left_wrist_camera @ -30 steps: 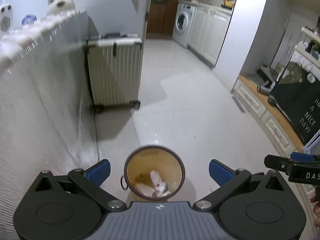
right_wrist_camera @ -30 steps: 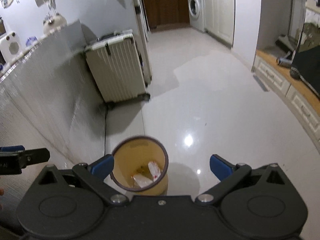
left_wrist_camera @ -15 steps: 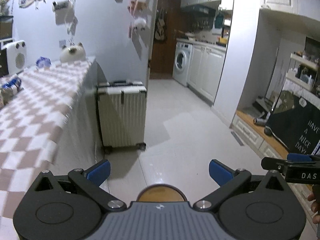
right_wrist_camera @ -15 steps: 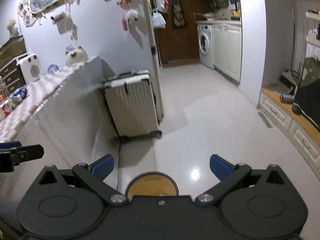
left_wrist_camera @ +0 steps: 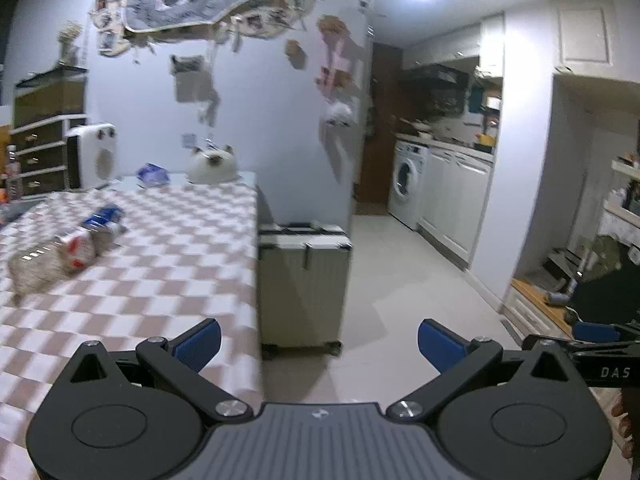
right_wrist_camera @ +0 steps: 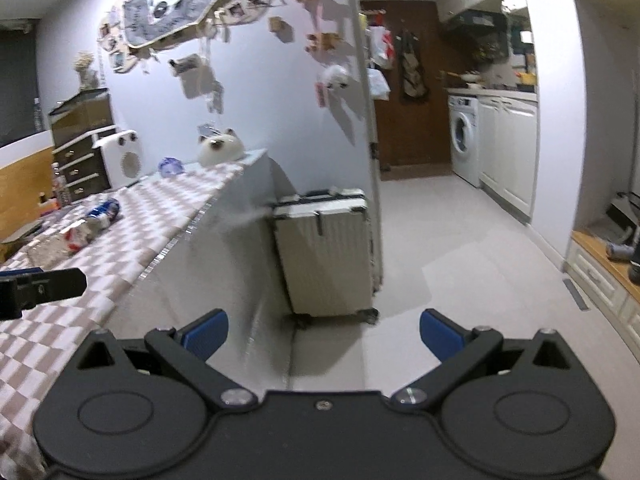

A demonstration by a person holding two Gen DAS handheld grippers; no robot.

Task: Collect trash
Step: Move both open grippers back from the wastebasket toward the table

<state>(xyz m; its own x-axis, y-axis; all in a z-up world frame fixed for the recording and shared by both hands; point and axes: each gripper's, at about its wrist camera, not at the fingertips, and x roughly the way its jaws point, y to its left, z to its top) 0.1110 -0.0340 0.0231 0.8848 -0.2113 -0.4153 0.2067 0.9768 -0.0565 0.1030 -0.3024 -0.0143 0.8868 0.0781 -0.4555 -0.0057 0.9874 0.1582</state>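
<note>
Through the left wrist view, my left tongs [left_wrist_camera: 319, 344] stood wide open with nothing between the blue pads, raised level over the near corner of the table [left_wrist_camera: 172, 248] with its checkered cloth. The trash lay on that table, well to the left of the cream suitcase [left_wrist_camera: 304, 280] that stood on the floor against the table's end: a crumpled wrapper with red print [left_wrist_camera: 76, 250], a bottle with a blue label [left_wrist_camera: 103, 216] just behind it, and a pale crumpled wad [left_wrist_camera: 32, 270] in front. All were smeared by blur, so I could not tell exactly what each was. My other tool's finger poked in at the right edge.

Through the right wrist view, my right tongs [right_wrist_camera: 323, 334] were also spread wide and empty, off the table's edge and closer to the suitcase [right_wrist_camera: 326, 256] than the left pair. The same litter showed far left of the suitcase: the wrapper [right_wrist_camera: 80, 234] and the bottle [right_wrist_camera: 105, 210].

I judged all of it light and soft; the wrapper should crush and may slip, so I would pinch it across its bunched middle. The bottle looked thin-walled and likely to roll, best taken across its body near the label.
</note>
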